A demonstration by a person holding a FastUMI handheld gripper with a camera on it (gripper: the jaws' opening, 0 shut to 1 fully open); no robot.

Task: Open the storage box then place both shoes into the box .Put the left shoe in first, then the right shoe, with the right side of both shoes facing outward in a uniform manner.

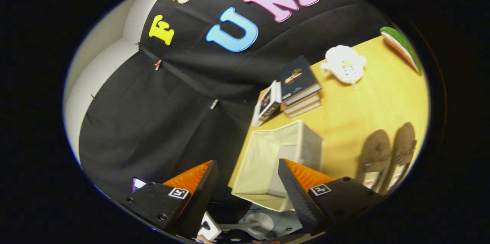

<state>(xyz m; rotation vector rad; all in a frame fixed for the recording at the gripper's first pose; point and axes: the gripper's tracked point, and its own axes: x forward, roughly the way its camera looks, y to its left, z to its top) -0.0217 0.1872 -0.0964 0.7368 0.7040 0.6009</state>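
Note:
The pale fabric storage box [268,159] stands open at the near edge of the wooden table [363,110], its hollow inside showing. Two brown slip-on shoes [386,156] lie side by side on the table to the right of the box. My gripper [248,169] hangs above the table edge, open, with nothing between its fingers. The box lies just ahead of the fingers, partly behind the right fingertip [287,171]. The view is strongly tilted.
A stack of books [300,85] and a leaning book [267,103] sit beyond the box. A white teapot-like object [344,64] and a green-edged item [402,46] lie further along the table. Cables and a white stand [260,223] show below the table edge.

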